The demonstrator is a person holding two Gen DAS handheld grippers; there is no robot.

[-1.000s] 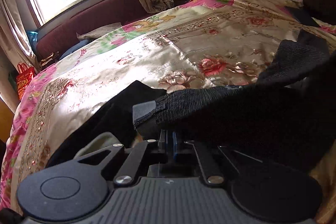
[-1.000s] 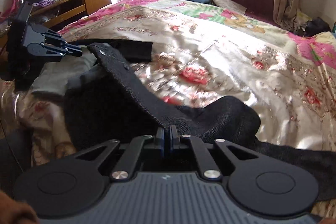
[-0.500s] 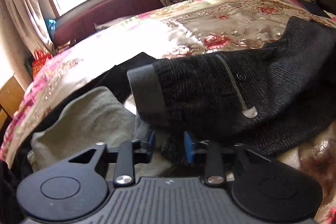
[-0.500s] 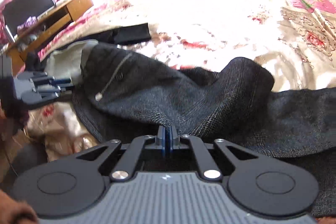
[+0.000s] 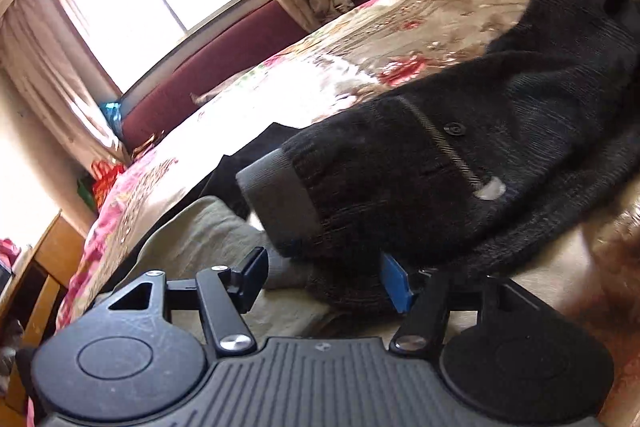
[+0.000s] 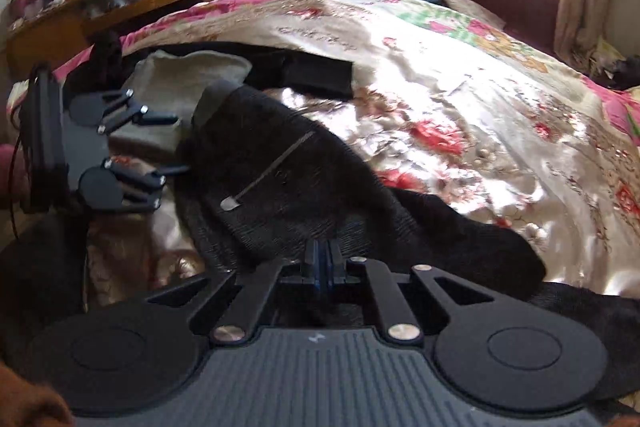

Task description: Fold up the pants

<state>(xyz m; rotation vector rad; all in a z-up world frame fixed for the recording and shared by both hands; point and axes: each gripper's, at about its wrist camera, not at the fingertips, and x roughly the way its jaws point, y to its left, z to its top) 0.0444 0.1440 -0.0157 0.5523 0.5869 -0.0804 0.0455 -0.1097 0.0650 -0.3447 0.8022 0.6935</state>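
Between spread left fingers (image 5: 394,283), pants (image 5: 440,163); right fingers (image 6: 334,259) pinching their fabric.

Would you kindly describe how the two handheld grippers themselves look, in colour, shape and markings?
Both the left gripper and the right gripper are matte black, with a ribbed grey body bearing a small pale logo, two round discs at the sides, and linkage bars fixed by silver screws. The fingers carry blue pads. In the right wrist view, a thin dark cable hangs beside the left gripper's body.
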